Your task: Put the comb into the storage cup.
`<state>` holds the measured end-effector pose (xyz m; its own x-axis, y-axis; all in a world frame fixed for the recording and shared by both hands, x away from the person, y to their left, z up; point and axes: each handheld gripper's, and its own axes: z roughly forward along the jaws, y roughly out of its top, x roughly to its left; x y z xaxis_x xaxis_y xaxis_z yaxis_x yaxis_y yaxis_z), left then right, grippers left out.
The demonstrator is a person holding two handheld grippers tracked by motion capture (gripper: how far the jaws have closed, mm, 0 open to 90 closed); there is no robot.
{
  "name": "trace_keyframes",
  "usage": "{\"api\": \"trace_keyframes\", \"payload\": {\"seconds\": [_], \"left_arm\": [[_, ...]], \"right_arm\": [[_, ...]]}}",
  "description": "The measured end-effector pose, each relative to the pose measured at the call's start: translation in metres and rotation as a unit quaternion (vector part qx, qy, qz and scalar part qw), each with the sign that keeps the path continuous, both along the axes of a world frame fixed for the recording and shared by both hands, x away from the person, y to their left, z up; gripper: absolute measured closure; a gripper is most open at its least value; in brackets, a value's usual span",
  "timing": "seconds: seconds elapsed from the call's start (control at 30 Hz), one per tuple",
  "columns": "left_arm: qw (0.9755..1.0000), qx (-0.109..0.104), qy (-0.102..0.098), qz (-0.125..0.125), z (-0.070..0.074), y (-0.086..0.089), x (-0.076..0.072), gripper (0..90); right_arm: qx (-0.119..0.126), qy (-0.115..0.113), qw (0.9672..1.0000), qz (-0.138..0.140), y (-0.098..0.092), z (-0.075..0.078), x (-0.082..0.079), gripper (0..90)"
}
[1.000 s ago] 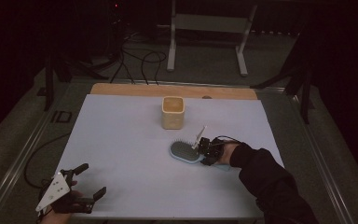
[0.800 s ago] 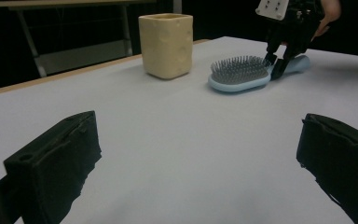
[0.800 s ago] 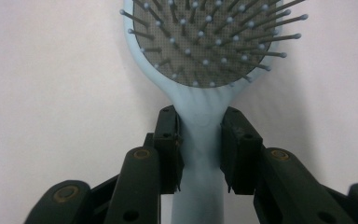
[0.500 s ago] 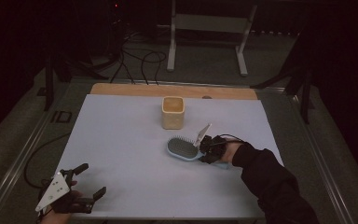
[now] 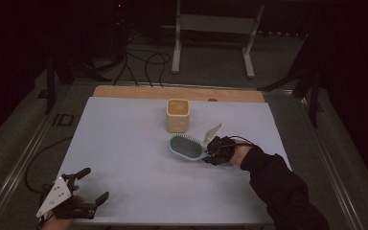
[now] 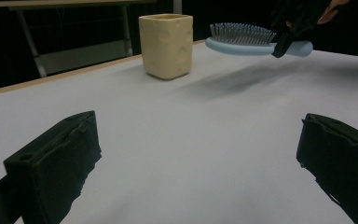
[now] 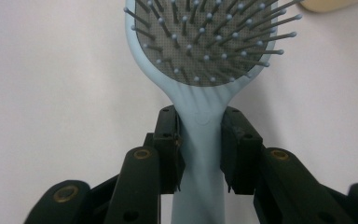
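Observation:
A light blue hairbrush (image 5: 187, 147) with grey bristles hangs above the white table, bristles up, just in front of a cream-yellow cup (image 5: 178, 115). My right gripper (image 5: 214, 150) is shut on the hairbrush handle (image 7: 200, 140), both pads pressed against its sides. From the left gripper view the hairbrush (image 6: 244, 39) floats clear of the tabletop, casting a shadow, beside the cup (image 6: 166, 45). My left gripper (image 5: 87, 184) rests at the near left corner, open, with nothing between its jaws.
The white table sheet (image 5: 134, 158) ends at a wooden strip (image 5: 124, 91) along the far side. Cables and a metal stand (image 5: 211, 28) lie on the floor behind the table. A dark sleeve (image 5: 278, 187) reaches in from the bottom right.
The right gripper has lifted the hairbrush off the table and carried it slightly toward the cup. The left gripper has kept still.

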<state>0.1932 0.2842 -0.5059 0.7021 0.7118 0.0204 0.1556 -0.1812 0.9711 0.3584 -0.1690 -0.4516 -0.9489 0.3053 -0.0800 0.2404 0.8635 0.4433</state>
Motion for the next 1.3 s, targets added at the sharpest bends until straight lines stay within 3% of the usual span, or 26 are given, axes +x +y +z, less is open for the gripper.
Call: {"api": "trace_keyframes", "payload": {"seconds": [0.33, 0.4, 0.77, 0.9, 1.3], "left_arm": [[1.0000, 0.001, 0.001, 0.000, 0.000, 0.000, 0.000, 0.0], [1.0000, 0.001, 0.001, 0.000, 0.000, -0.001, 0.000, 0.0], [0.9999, -0.003, 0.012, 0.000, -0.001, -0.001, 0.001, 0.0], [0.9999, -0.004, 0.016, -0.002, -0.001, -0.001, 0.002, 0.0], [0.9997, -0.011, 0.022, -0.002, -0.002, 0.000, 0.003, 0.0]], "right_arm": [[0.047, -0.004, 0.9988, -0.013, -0.002, 0.011, 0.000, 70.1], [0.046, -0.009, 0.9988, -0.012, -0.002, 0.011, -0.001, 70.1], [0.097, -0.021, 0.9944, -0.036, -0.007, 0.020, 0.002, 70.1], [0.100, -0.028, 0.9934, -0.047, -0.008, 0.025, 0.003, 70.1], [0.152, -0.053, 0.9846, -0.068, -0.004, 0.041, 0.006, 70.1]]}}
